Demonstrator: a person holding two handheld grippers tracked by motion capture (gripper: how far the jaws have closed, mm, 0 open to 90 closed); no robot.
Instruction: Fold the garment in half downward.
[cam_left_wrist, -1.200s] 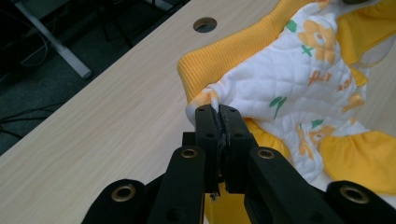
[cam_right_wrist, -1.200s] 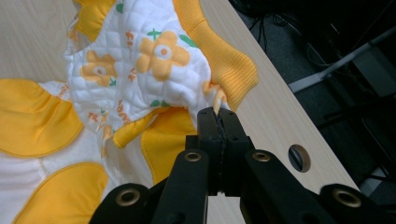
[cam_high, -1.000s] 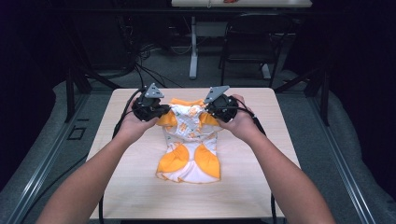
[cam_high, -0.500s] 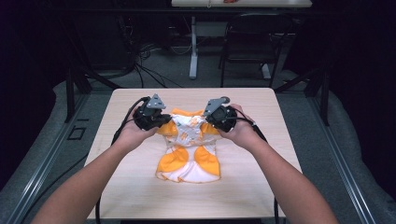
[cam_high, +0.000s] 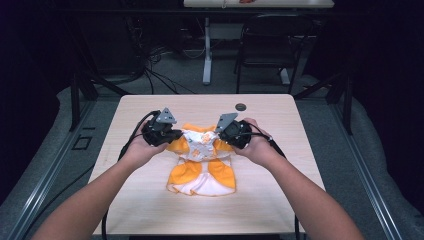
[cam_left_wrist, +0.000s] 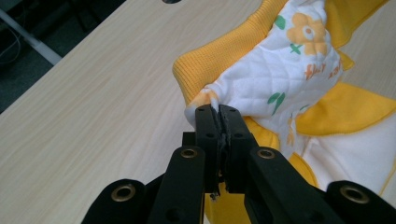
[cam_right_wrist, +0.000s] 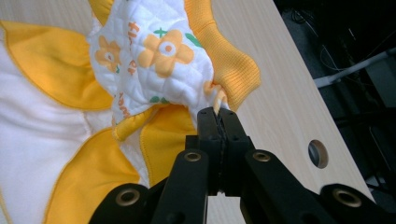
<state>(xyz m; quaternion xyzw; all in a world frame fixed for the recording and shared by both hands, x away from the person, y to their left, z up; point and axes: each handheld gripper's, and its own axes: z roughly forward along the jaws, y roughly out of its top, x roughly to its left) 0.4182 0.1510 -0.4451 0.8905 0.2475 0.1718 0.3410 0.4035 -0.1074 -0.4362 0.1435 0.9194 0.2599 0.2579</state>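
**On the tabletop: garment held at two corners**

On the tabletop (cam_high: 150, 200), a small orange and white garment (cam_high: 202, 170) lies near the middle, slightly toward the person's side. Its lower part rests flat on the wood. Its upper part is a quilted white panel printed with orange flowers, and this panel is bunched between the two tongs.

The left tongs (cam_left_wrist: 218, 114) are fully closed on a corner of the quilted panel. In the left gripper view, a small pinch of white fabric sits between the jaw tips, with an orange ribbed band (cam_left_wrist: 210, 60) just beside it. The fabric runs taut from the tips up toward the right of that view.

The right tongs (cam_right_wrist: 218, 116) are likewise fully closed on the opposite corner of the same panel. In the right gripper view, the pinched fabric is white with an orange stripe, and a ribbed band (cam_right_wrist: 233, 65) lies just beside the tips. A round hole (cam_right_wrist: 318, 154) in the tabletop appears to the right of the jaws.

In the high view, the left tongs (cam_high: 172, 136) and the right tongs (cam_high: 225, 136) sit level with each other at either side of the garment's top edge, near one another. Each is held in one hand, with the forearms entering from the bottom. A black cable (cam_high: 137, 127) loops from the left tongs. The orange flaps of the garment spread below the panel, touching the tabletop.
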